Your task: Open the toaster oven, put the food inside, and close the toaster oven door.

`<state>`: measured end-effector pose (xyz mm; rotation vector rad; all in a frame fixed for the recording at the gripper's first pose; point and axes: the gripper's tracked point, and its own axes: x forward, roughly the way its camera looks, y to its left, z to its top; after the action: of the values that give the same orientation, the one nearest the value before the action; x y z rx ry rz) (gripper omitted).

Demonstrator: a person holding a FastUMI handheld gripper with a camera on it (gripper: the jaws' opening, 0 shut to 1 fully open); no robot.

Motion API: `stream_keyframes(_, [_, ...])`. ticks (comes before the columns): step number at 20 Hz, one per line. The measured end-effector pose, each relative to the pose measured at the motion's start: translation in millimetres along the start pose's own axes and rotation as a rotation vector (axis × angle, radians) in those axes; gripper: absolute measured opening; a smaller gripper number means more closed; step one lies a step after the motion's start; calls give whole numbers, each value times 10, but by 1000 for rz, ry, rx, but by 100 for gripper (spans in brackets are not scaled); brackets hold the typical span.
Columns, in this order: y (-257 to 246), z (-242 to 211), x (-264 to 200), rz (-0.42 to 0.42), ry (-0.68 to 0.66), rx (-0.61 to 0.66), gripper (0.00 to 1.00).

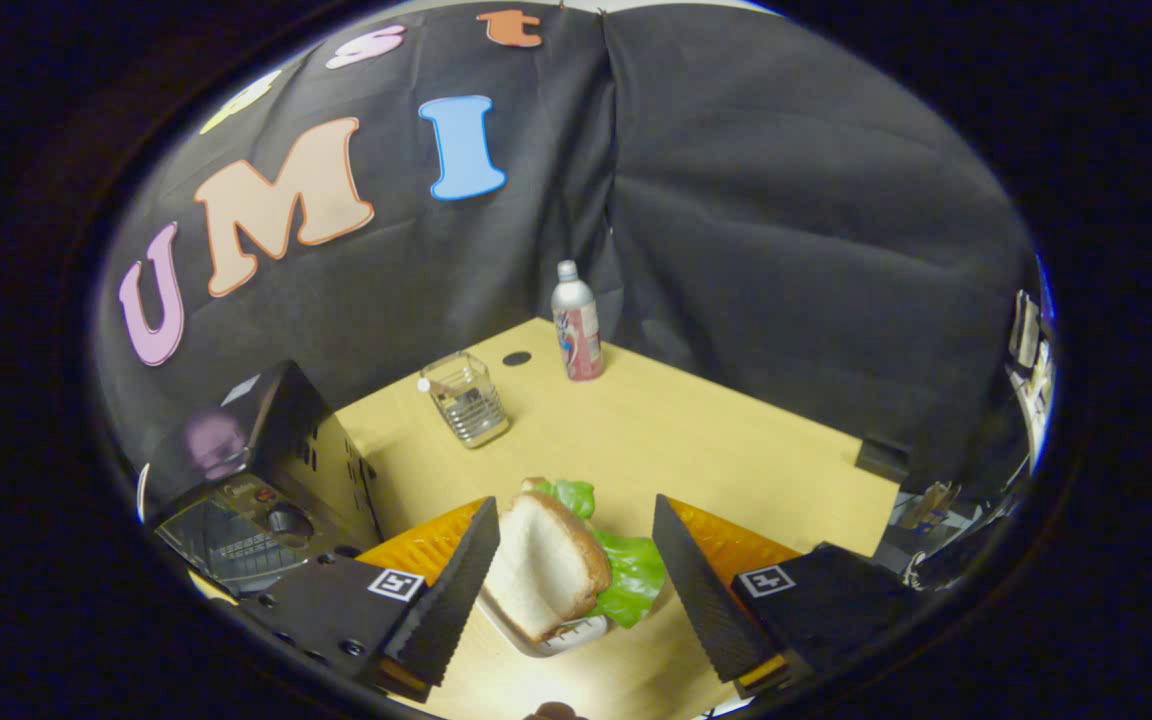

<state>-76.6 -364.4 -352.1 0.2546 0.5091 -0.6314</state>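
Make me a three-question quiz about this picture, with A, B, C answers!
1. Where is the sandwich?
A. between the tongs
B. inside the toaster oven
C. beside the bottle

2. How many bottles stand on the table?
A. three
B. one
C. two

3. Are the tongs open or shut?
A. shut tight
B. shut on the bottle
C. open

Answers:
1. A, bread and lettuce sit between the fingers.
2. B, a single bottle stands near the glass container.
3. C, one finger stands clear of the sandwich.

Dim booth, fisheye-warped edges, sharp ctr
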Motion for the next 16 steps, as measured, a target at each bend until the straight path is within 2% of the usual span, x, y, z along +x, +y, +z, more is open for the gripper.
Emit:
stream_keyframes(6, [22,-404,290,49,126,-3,98])
stream_keyframes(9, [63,-527,306,63,174,-37,83])
stream_keyframes(12, [187,-546,298,105,184,10,67])
stream_keyframes(13, [304,-542,269,151,183,49,62])
stream_keyframes(16, [304,-540,278,135,163,64,47])
